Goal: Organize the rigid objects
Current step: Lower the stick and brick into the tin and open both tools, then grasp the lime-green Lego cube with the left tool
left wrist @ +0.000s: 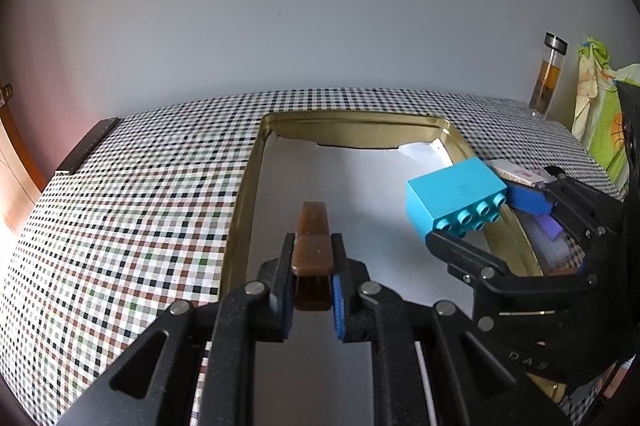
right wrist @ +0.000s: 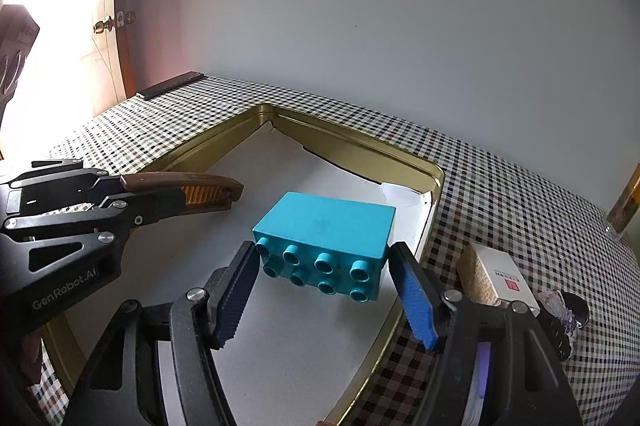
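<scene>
Inspecting both wrist views, the gold tin tray (right wrist: pixel 434 182) serves as the landmark; it sits on the desk (left wrist: pixel 140 186) under a checked cloth and is lined with white paper. The left tool (left wrist: pixel 312 278) is clamped tight on a brown hair clip (left wrist: pixel 313 246), which projects forward over the near middle of the tray, clear of the paper as far as can be judged. The right tool (right wrist: pixel 324 290) is closed at medium width on a teal building block (right wrist: pixel 326 242), pads pressing its two short ends, studs facing the camera; the block hangs over the tray's right side, close to the right rim. Judged handling: the block is rigid, light and smooth-sided, so the end-face grip is sound but could slip if loosened early. The clip is thin, stiff plastic with a sprung jaw and comb teeth; holding it across the flat body near the hinge end, as now, looks safest, since squeezing the lever end would likely spring it open. Outside the tray's right rim lie a small white box (right wrist: pixel 500 278) and further oddments, too unclear to identify.
</scene>
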Demonstrator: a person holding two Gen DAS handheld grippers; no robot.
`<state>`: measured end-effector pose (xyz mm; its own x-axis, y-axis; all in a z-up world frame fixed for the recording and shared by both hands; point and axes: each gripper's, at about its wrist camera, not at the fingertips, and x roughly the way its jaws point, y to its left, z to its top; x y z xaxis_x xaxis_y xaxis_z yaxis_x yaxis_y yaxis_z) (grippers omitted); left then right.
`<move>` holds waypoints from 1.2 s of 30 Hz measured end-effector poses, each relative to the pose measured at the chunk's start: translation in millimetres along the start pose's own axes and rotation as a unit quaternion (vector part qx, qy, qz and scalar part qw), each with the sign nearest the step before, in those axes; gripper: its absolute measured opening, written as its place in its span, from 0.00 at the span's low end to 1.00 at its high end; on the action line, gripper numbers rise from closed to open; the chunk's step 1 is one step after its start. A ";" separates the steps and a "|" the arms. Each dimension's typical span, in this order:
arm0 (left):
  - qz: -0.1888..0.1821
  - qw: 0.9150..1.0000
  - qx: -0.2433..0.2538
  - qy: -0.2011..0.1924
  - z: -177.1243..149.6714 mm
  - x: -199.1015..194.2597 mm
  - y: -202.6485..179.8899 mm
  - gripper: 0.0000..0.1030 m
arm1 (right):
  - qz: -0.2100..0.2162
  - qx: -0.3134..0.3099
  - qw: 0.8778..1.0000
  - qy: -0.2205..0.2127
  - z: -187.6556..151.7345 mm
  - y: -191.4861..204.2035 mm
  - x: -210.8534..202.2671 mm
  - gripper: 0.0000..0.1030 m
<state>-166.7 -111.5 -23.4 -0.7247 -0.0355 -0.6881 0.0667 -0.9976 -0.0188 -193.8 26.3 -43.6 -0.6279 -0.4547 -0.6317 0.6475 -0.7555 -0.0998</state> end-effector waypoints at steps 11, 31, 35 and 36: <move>0.016 1.000 -0.002 -0.012 6.1 -0.1 7.5 0.68 | -0.018 0.000 1.000 -0.009 1.6 3.4 -4.3 0.86; 0.030 0.990 -0.053 -0.125 -30.4 -65.9 0.4 0.99 | -0.053 0.100 0.990 -0.082 -64.2 -72.8 -143.1 0.92; 0.012 0.988 -0.037 -0.147 -48.2 -87.7 -30.7 0.99 | -0.103 0.127 0.983 -0.085 -98.5 -97.4 -164.6 0.92; 0.007 0.988 -0.032 -0.150 -52.4 -92.2 -40.3 0.99 | -0.117 0.136 0.980 -0.086 -109.9 -103.4 -170.5 0.92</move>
<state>-66.7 -64.9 2.8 -0.8936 -0.0754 -0.4425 0.1145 -0.9915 -0.0621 -106.2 233.8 -10.1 -0.8247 -0.3086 -0.4739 0.3518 -0.9361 -0.0027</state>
